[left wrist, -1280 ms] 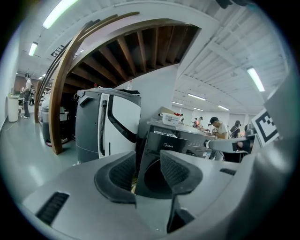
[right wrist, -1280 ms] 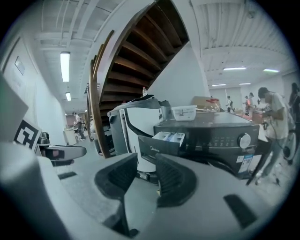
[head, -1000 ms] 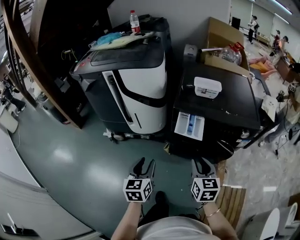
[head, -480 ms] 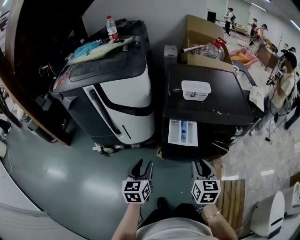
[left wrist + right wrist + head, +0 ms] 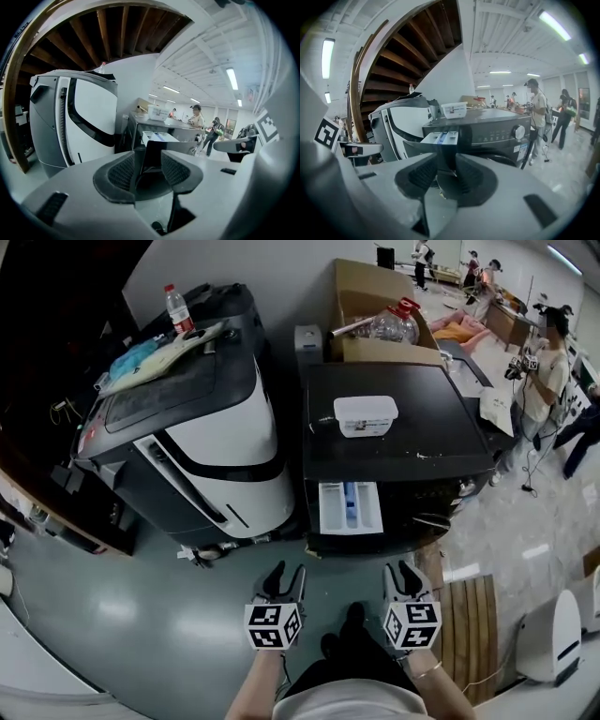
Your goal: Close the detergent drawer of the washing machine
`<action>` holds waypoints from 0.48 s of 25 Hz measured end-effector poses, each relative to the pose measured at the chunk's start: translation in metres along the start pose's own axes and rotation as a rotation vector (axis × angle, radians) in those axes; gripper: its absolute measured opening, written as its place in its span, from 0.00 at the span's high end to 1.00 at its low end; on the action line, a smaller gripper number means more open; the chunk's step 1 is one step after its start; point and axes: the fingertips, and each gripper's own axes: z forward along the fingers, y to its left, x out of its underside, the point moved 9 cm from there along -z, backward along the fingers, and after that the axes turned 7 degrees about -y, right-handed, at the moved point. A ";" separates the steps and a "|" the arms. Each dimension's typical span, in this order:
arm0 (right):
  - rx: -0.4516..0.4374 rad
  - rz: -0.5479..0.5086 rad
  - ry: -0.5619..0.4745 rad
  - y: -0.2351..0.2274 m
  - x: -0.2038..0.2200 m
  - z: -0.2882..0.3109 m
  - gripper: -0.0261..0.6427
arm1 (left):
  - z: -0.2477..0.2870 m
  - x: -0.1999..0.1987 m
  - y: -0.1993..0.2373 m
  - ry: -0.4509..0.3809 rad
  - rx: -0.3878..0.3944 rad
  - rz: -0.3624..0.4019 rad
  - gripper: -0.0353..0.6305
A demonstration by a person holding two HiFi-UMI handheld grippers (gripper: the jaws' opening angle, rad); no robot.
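Detergent drawer (image 5: 347,507) — out, seemingly empty | left gripper (image 5: 286,573), right gripper (image 5: 398,570): jaws apart

The washing machine's (image 5: 417,442) dark top is gleaming glossy at mid-frame, its detergent drawer (image 5: 349,508) is showing smooth white plastic, the grey floor (image 5: 122,615) at lower left is shining, and the wooden mat (image 5: 473,620) at lower right is looking matt.

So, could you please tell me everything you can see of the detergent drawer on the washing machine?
The detergent drawer is pulled out level from the dark washing machine, at an upper corner of its front. It is a white, plastic-looking tray split into lengthwise compartments, with a blue insert in the middle, behind a dark front panel. Nothing touches it; the left claw and right claw are well short of it.
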 end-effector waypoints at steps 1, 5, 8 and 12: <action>0.002 0.003 0.004 -0.001 0.001 0.001 0.80 | 0.002 0.001 0.000 0.004 0.004 0.001 0.71; 0.004 0.007 0.014 -0.003 0.003 0.007 0.80 | 0.010 0.002 -0.001 0.018 0.014 0.008 0.71; 0.005 -0.002 0.014 -0.002 0.003 0.011 0.80 | 0.016 0.004 -0.001 0.029 0.015 0.014 0.71; 0.002 0.000 0.026 -0.004 0.008 0.020 0.80 | 0.025 0.010 -0.002 0.050 0.022 0.018 0.71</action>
